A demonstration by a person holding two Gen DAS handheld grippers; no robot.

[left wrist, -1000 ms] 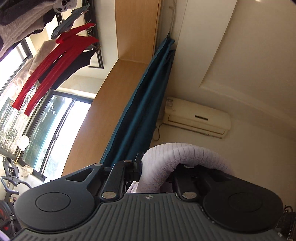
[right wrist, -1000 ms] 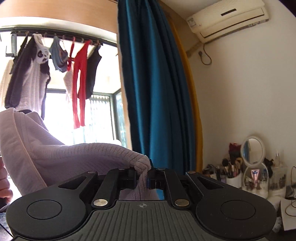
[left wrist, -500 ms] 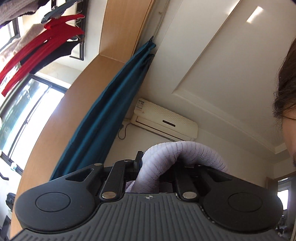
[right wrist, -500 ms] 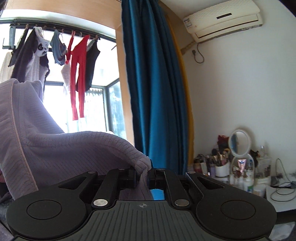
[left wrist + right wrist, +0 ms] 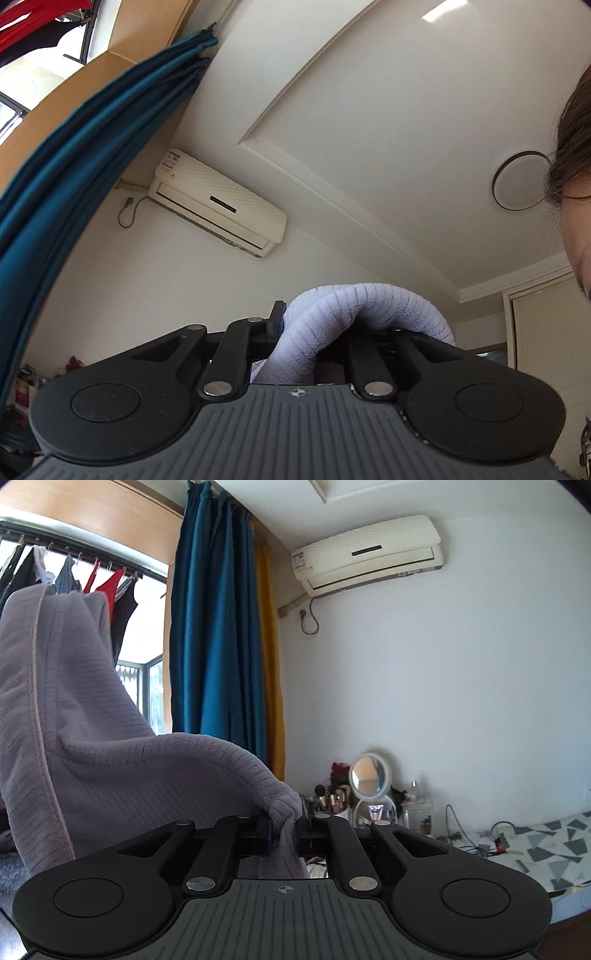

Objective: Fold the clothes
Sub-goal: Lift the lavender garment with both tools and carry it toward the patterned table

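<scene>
While clamped, two hand-held grippers, left (image 5: 314, 343), right (image 5: 283, 829), one lilac garment (image 5: 110, 757)

You hold a lilac garment (image 5: 110, 760) of soft ribbed fleece, matt and fuzzy, its seam edged in smooth pinkish piping. Your right gripper (image 5: 282, 832) is matt black plastic with a ribbed grey body and shiny metal pivot pins; your left gripper (image 5: 314, 343) is the same. At left hangs a teal curtain (image 5: 210, 627) of smooth cloth with a slight sheen. The air conditioner (image 5: 367, 554), upper right, is cream plastic, dimpled.
</scene>
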